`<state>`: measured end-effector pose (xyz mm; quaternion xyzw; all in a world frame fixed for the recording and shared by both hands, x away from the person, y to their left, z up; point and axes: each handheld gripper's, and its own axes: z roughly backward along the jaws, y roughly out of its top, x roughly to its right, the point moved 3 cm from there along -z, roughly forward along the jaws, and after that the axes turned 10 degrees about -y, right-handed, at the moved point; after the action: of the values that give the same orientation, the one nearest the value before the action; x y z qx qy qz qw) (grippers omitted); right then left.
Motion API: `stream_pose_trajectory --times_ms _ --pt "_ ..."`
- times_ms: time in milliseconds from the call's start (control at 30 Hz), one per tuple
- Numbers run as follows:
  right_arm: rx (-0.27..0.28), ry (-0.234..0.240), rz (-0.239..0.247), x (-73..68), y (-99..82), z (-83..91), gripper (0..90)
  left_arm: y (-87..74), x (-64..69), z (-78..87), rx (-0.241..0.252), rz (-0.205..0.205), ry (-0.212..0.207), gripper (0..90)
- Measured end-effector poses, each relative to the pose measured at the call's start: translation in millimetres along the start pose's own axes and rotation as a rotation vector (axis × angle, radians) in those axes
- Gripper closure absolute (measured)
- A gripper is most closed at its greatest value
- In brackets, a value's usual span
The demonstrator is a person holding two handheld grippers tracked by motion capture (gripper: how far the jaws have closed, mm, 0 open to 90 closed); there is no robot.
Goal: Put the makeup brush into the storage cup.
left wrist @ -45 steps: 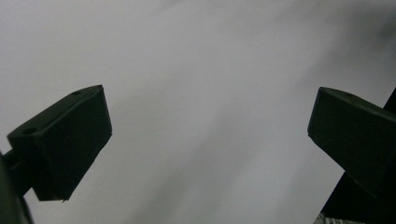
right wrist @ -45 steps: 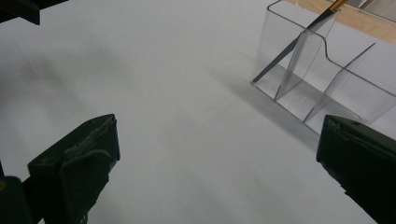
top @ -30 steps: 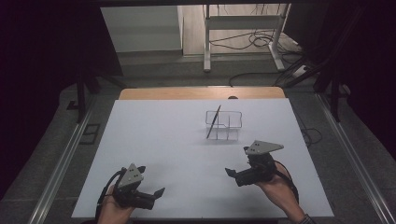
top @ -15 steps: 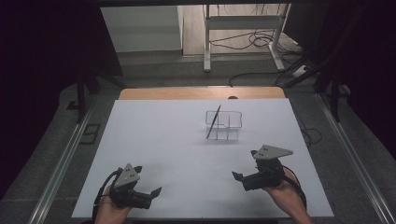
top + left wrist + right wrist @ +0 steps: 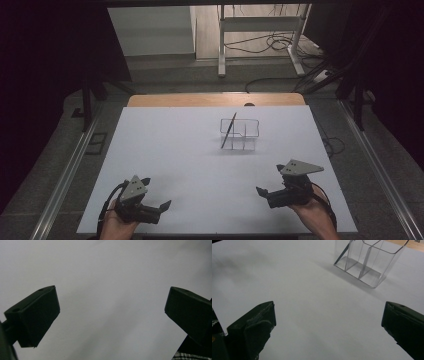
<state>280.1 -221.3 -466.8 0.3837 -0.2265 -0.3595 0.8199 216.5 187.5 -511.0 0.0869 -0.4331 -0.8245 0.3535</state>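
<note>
A clear plastic organizer [image 5: 246, 135] with several compartments stands on the white table [image 5: 175, 145], right of the middle. A thin dark pen [image 5: 228, 131] leans in its left compartment. My left gripper [image 5: 156, 193] is open near the front left corner, jaws empty and pointing right. My right gripper [image 5: 270, 181] is open near the front right edge, pointing left, well short of the organizer. In the left gripper view, the left gripper [image 5: 112, 312] has bare white table between its jaws. In the right gripper view, the right gripper [image 5: 328, 322] faces the organizer [image 5: 372, 262] and pen [image 5: 342, 253] far ahead.
A wooden strip [image 5: 215, 100] borders the table's far edge. Beyond it, a metal stand [image 5: 260, 25] and cables [image 5: 270, 45] lie on the floor. Metal rails [image 5: 65, 175] run along both sides of the table.
Both grippers have drawn back toward the near edge of the table. The right one has also shifted right. The organizer and pen have not moved.
</note>
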Motion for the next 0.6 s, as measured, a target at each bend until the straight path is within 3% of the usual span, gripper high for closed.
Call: stream_pose_trajectory --times_ms 600 --pt "0.012 -0.059 -0.026 14.7 -19.2 20.7 0.0 -0.4 -0.5 -0.4 -0.005 0.002 0.002 0.3"
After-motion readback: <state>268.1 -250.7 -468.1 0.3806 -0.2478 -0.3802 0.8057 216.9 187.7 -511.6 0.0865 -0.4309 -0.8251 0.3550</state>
